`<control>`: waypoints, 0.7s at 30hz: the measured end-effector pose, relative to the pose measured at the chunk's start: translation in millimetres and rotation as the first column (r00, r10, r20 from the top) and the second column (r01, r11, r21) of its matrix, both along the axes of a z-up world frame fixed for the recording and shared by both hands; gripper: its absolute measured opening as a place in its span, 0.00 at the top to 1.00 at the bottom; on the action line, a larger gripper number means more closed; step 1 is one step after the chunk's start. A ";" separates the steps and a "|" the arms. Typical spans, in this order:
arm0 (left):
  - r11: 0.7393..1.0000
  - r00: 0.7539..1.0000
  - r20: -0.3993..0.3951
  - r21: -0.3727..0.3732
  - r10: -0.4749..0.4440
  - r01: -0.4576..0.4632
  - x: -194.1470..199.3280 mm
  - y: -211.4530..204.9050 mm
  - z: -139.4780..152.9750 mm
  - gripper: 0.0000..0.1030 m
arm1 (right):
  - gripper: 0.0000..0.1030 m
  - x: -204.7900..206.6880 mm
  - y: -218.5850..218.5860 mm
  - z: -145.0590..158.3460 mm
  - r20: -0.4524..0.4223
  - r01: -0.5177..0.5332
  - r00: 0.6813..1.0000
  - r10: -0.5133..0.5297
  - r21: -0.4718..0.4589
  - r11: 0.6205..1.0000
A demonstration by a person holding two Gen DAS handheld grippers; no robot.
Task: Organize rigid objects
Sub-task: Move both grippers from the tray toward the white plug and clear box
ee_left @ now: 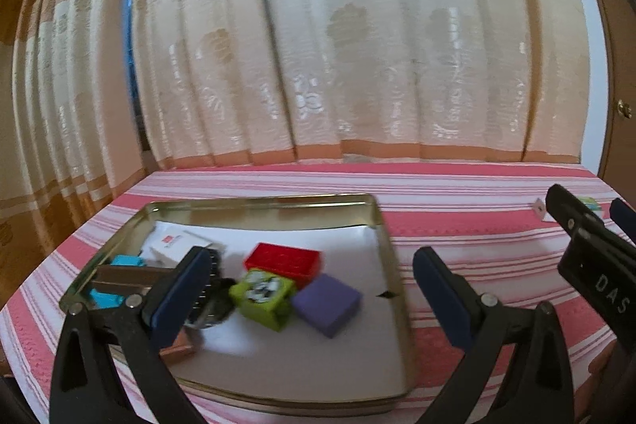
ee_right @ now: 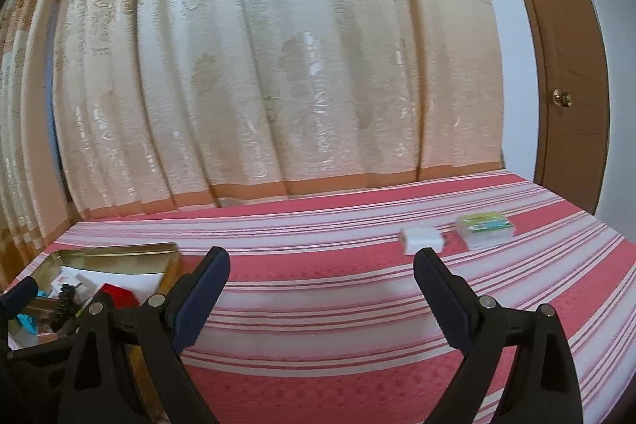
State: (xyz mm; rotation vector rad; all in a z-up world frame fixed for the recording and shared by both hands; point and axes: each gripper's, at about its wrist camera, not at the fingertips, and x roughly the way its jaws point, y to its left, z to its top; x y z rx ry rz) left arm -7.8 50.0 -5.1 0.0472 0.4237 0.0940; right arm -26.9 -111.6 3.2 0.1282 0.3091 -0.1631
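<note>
Pink-striped cloth covers the surface, cream curtains hanging behind. Left gripper is spread wide and empty above the metal tin; between its fingers sit the green block, purple box and red brick, with a blue piece at ten o'clock. Right gripper is spread too, holding nothing; a white block lies beyond at one o'clock, and the clear case just beside it, farther right.
</note>
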 end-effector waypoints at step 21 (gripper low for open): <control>0.981 0.982 -0.026 0.041 -0.189 0.190 8.6 -99.4 1.8 0.00 | 0.08 -0.2 -104.9 -5.4 -0.041 0.132 0.991 -0.130 0.039 0.990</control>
